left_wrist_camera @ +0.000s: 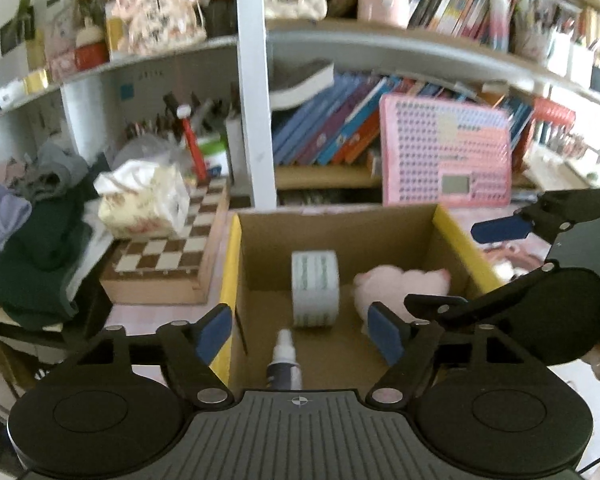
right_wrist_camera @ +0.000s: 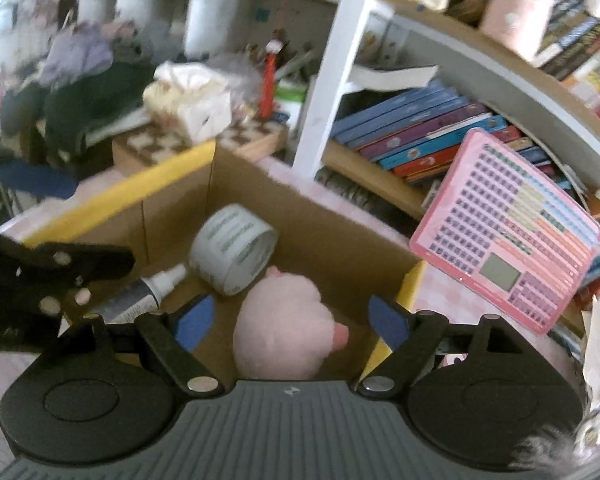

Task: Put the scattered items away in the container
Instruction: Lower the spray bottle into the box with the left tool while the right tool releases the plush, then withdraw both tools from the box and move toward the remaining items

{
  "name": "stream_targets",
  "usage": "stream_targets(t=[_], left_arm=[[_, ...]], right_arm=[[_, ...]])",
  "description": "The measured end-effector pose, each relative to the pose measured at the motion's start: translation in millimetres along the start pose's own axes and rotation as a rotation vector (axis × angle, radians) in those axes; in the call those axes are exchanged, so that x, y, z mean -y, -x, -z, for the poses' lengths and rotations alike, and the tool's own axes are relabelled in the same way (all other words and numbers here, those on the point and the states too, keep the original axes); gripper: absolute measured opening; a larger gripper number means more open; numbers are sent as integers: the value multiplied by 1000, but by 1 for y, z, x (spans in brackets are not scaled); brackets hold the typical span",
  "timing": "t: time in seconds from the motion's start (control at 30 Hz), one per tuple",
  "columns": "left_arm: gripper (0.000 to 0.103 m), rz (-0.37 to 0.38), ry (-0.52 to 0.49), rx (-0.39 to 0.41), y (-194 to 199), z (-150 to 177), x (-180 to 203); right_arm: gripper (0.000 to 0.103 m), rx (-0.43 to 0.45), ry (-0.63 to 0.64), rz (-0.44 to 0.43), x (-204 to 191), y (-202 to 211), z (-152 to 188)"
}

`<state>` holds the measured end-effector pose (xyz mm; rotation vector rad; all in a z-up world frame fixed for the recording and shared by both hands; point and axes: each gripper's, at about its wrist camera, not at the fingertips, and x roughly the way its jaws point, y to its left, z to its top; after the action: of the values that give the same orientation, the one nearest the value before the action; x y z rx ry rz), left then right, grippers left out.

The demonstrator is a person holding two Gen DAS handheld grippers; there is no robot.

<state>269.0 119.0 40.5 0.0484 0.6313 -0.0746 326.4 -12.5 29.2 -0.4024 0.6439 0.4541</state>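
The left tongs (left_wrist_camera: 302, 330) are held apart over the near edge of an open cardboard box (left_wrist_camera: 456, 236), with nothing gripped between the blue pads. Just beyond them, on the box floor, a small spray bottle (left_wrist_camera: 284, 364) is seen lying on its side, white nozzle pointing away. Further in, a roll of tape (left_wrist_camera: 315, 288) stands on its edge, and a pink plush toy (left_wrist_camera: 396, 284) rests to its right against the box wall.

The right tongs (right_wrist_camera: 290, 326) are likewise held apart and empty, poised over the plush (right_wrist_camera: 284, 328); the tape (right_wrist_camera: 236, 248) and the bottle (right_wrist_camera: 140, 300) are seen beyond and to the left in that view. All three items are thus already inside the box.

Judged from its look, the plush is light and soft, and would give under the pads, so it is best taken across the body. The tape is probably stiff and fairly light, best pinched through its rim. The bottle appears smooth, rigid and apt to roll; a hold across the dark barrel would be safest.

Around the box, on a pink worktop (right_wrist_camera: 452, 296), a chessboard (left_wrist_camera: 168, 256) carrying a tissue pack (left_wrist_camera: 148, 204) is seen to the left, and a pink keyboard toy (left_wrist_camera: 444, 156) leans against shelved books (left_wrist_camera: 328, 128) behind.
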Motion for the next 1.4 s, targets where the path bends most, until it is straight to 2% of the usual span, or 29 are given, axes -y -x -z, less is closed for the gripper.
stream_targets(t=[0.2, 0.33, 0.7, 1.0, 1.23, 1.4], left_arm=[[83, 9, -3, 73, 40, 3, 1], [89, 18, 5, 102, 66, 11, -2], [90, 48, 26, 110, 119, 49, -10], [96, 41, 24, 70, 148, 86, -5], [96, 16, -78, 15, 154, 117, 12], [96, 16, -98, -9, 160, 131, 16]], right_arm=[[85, 67, -60, 26, -7, 40, 1], [86, 106, -80, 40, -19, 69, 7], [87, 120, -104, 34, -55, 131, 39], [89, 113, -148, 54, -82, 164, 77], [89, 56, -131, 83, -102, 169, 113], [89, 6, -191, 67, -108, 172, 132]])
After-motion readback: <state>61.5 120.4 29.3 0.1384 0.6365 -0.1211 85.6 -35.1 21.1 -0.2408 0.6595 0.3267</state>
